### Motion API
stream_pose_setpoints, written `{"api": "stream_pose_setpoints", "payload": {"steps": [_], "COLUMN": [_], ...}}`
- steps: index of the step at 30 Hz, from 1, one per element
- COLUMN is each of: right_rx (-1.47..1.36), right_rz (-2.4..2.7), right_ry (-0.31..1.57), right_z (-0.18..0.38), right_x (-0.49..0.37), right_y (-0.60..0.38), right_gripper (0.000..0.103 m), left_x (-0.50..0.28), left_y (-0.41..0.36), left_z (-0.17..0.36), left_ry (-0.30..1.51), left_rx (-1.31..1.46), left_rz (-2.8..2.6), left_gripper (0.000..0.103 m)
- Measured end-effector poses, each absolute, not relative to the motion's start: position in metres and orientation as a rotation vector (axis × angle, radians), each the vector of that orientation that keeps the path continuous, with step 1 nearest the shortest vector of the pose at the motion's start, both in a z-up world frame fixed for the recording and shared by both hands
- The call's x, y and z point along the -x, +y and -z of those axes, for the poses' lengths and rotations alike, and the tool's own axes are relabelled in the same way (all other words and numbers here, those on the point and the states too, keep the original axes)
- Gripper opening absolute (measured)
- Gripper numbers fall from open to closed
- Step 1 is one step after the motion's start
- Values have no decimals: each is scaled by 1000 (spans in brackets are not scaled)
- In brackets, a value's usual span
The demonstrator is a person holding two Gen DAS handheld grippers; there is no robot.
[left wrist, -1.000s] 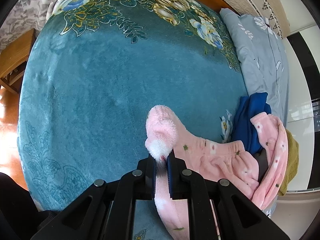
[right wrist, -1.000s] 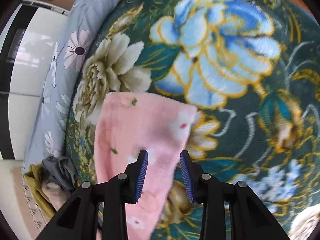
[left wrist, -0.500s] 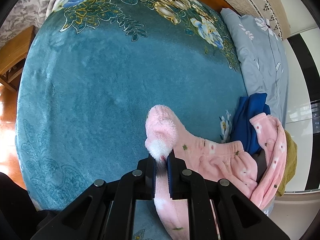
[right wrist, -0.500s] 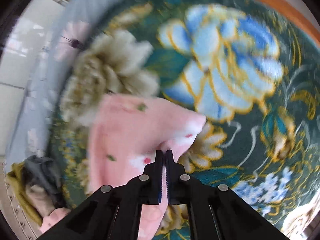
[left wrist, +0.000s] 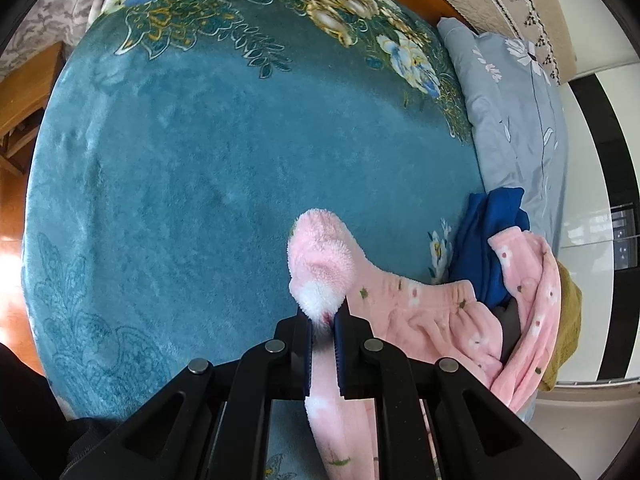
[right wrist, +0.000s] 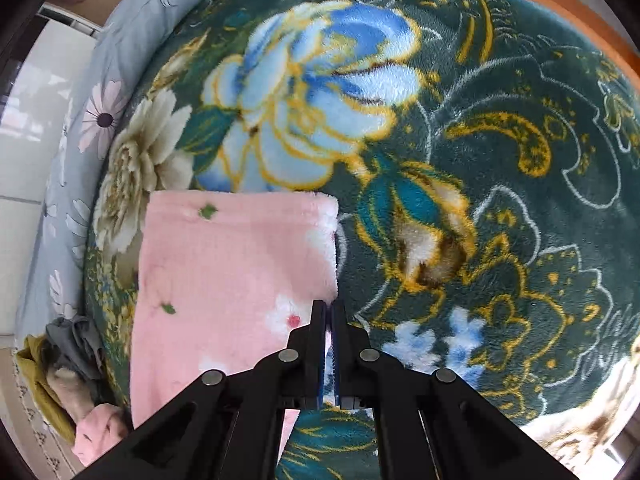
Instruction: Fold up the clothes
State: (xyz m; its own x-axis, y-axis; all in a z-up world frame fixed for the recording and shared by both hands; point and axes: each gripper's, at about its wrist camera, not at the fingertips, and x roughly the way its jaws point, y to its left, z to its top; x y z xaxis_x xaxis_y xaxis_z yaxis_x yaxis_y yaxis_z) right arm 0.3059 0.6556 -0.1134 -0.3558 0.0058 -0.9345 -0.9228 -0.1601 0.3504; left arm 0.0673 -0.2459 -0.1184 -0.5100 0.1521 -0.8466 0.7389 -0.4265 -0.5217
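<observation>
We find no readable text, labels, brand names or numbers in either view. The fabrics carry only flower patterns.

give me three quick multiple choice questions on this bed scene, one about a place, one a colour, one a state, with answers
1. Where does the blue garment lie?
A. beside the grey pillow
B. on the floor
C. on a chair

2. What colour is the fleece garment held by both hand-held grippers?
A. yellow
B. pink
C. white

3. How is the right hand-held gripper?
A. wide open
B. out of view
C. shut on the garment's edge

Answers:
1 A, the blue garment sits by the grey pillow on the blanket.
2 B, the pink garment is flowered fleece.
3 C, the right hand-held gripper pinches its edge; the left hand-held gripper grips a corner.
</observation>
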Motion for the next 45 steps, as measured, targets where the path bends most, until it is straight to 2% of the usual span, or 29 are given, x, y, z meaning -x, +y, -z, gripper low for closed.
{"api": "stream_pose_setpoints", "payload": {"steps": [3, 5, 6, 7, 10, 12, 14, 16, 18, 21, 24, 27, 33, 36, 40, 45], "right_rx": [1069, 1043, 1036, 1029, 991, 980, 992, 1035, 1087, 1103, 968, 898, 1027, 1062, 1114, 1192], "right_rz": [-1641, -1650, -1644, -1625, -1572, -1556, -1543, -1531, -1519, -1660, -1879, -1945, -1548, -1460, -1477, -1512], "right_ry": [1427, 1456, 1472, 1489, 1539, 1518, 1492, 1481, 1472, 1398, 1336, 1229, 1244, 1260, 1209, 1136], "right_z": [111, 111, 113, 118, 131, 131, 129, 127, 125, 94, 51, 22, 97, 117, 112, 103], "right_x": [-311, -318, -321, -324, -331, -324, -316, -305, -294, -272, -270, -287, -360, -385, -375, -351], "right_y": [662, 665, 667, 667, 666, 662, 660, 658, 656, 652, 654, 654, 645, 636, 640, 651], "right_gripper": [9, 24, 43, 46, 46, 46, 41, 10, 5, 4, 4, 4, 4, 4, 4, 6], "left_x": [-69, -69, -68, -68, -67, -68, -68, -68, -67, -64, -69, -78, -83, -80, -76, -77], "left_y": [-247, -246, -246, -245, -246, -248, -250, -251, -252, -247, -237, -230, -252, -252, -252, -254], "left_z": [120, 120, 119, 119, 119, 122, 127, 132, 134, 124, 91, 72, 114, 120, 127, 131], "left_ry": [1408, 1407, 1405, 1403, 1406, 1424, 1445, 1467, 1474, 1422, 1371, 1284, 1432, 1422, 1404, 1463], "left_rx": [-1248, -1250, -1253, -1256, -1265, -1276, -1297, -1320, -1337, -1321, -1125, -1070, -1300, -1342, -1395, -1369], "left_rz": [1980, 1980, 1981, 1983, 1978, 1955, 1919, 1882, 1864, 1944, 2205, 2317, 1956, 1921, 1882, 1851], "left_gripper": [9, 9, 9, 9, 9, 9, 9, 9, 9, 8, 7, 7, 7, 7, 7, 7]}}
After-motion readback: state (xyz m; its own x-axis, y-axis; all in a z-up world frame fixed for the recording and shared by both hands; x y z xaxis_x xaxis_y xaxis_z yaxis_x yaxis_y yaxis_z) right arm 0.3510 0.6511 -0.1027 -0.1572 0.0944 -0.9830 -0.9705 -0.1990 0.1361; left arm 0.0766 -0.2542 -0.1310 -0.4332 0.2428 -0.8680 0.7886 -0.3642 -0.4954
